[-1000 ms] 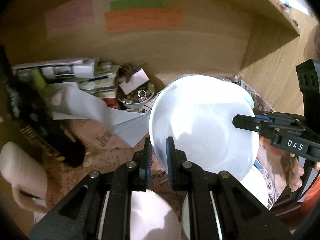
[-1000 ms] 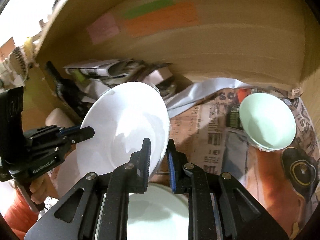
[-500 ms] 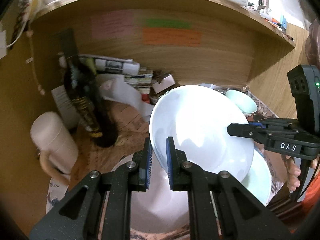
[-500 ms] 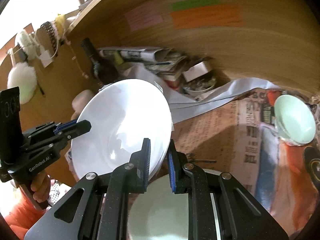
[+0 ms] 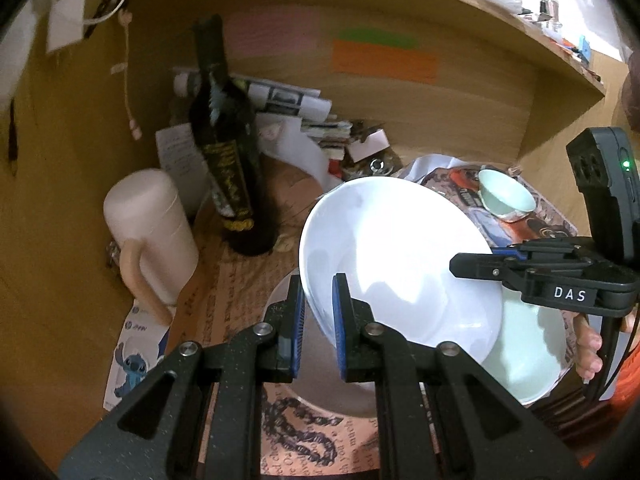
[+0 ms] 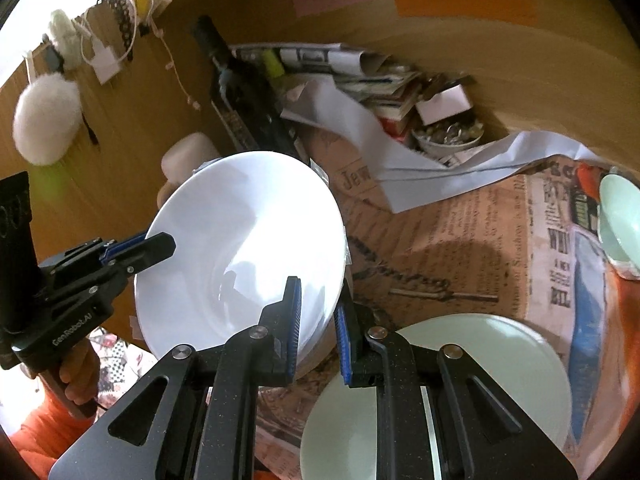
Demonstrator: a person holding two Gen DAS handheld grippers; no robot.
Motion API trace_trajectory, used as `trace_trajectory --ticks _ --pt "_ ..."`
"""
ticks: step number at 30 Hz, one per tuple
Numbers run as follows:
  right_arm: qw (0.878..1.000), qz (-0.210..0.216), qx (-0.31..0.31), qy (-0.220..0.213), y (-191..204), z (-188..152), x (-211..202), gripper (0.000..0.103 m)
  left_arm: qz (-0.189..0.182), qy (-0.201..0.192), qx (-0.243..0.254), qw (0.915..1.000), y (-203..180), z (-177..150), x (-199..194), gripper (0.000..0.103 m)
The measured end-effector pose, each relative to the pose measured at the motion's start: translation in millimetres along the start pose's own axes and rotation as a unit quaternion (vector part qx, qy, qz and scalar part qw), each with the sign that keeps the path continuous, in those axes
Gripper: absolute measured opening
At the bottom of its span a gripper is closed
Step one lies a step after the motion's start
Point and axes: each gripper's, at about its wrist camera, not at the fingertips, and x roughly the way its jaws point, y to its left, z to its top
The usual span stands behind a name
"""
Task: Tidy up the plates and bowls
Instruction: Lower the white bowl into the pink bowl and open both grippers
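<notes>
Both grippers clenched on white bowl (image 5: 394, 258), opposite sides of rim: left gripper (image 5: 318, 318) on near-left edge, right gripper (image 6: 318, 326) on the other edge. Bowl carried in air, tilted, mouth toward cameras.

Changed vs. a sec ago: bowl carried sideways across desk w/ both hands, away from small green bowl (image 5: 506, 196) and toward dark bottle (image 5: 228, 148). Grip unchanged, no slip at rim. Earlier the paper pile behind bowl filled left view; now bottle & pink mug (image 5: 150, 224) in plain sight beyond bowl, left of it.

Directly under bowl: pale plate (image 5: 320, 380) on newspaper (image 6: 460, 240), mostly shadowed. Just right of bowl, lower: green plate (image 6: 460, 380). Small green bowl well apart, far right of bowl.

Meaning for task, prob.: bowl now over pale plate, so set-down there looks like next step; green pieces left as own group. Not yet released, no contact w/ plate visible.
</notes>
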Motion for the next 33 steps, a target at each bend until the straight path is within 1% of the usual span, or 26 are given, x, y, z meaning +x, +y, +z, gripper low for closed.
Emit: trace_trajectory --ticks 10,17,20,28,33 --pt "0.999 0.008 -0.001 0.04 6 -7 31 0.015 0.011 0.034 -0.016 0.9992 20 -21 17 0.013" --pt "0.998 -0.002 -0.012 0.054 9 -8 40 0.015 0.014 0.056 -0.018 0.9982 25 -31 31 0.013" --pt "0.998 -0.003 -0.012 0.061 8 -9 45 0.015 0.016 0.059 -0.018 0.998 26 -32 35 0.013" --pt "0.997 -0.024 -0.045 0.062 12 -9 45 0.015 0.026 0.06 -0.008 0.9978 26 -35 40 0.013" --pt "0.994 -0.039 -0.073 0.065 17 -9 47 0.019 0.03 0.063 -0.008 0.9975 26 -35 43 0.013"
